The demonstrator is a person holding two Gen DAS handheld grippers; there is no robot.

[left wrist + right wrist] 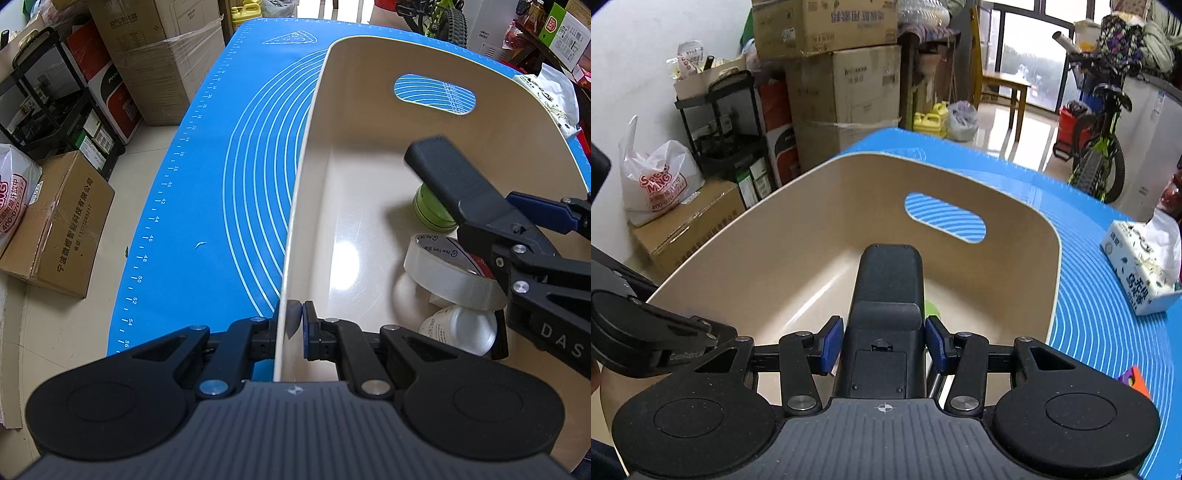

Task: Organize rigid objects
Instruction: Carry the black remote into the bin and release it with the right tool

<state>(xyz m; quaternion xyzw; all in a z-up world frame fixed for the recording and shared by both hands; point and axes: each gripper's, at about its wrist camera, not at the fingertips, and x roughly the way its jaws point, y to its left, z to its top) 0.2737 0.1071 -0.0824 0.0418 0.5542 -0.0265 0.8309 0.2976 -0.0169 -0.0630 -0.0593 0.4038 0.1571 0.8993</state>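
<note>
The left gripper (295, 325) pinches the near left wall of the cream bin (314, 155) on the blue mat (221, 166). The right gripper (884, 341) reaches over the bin with the black remote (886, 306) between its pads, though slim gaps show beside it, so I cannot tell if it grips. Only the left view shows the green tin (430, 212), tape roll (443, 269) and white bottle (461, 326) inside; only the right shows the tissue pack (1137, 269) on the mat.

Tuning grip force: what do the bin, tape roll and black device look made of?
Bin: looks like glossy rigid plastic, cream; light glares off its floor and the wall is thin.
Tape roll: clear shiny film wound on a printed core.
Black device: matte hard plastic, apparently; moulded shell with a screwed hatch.
</note>
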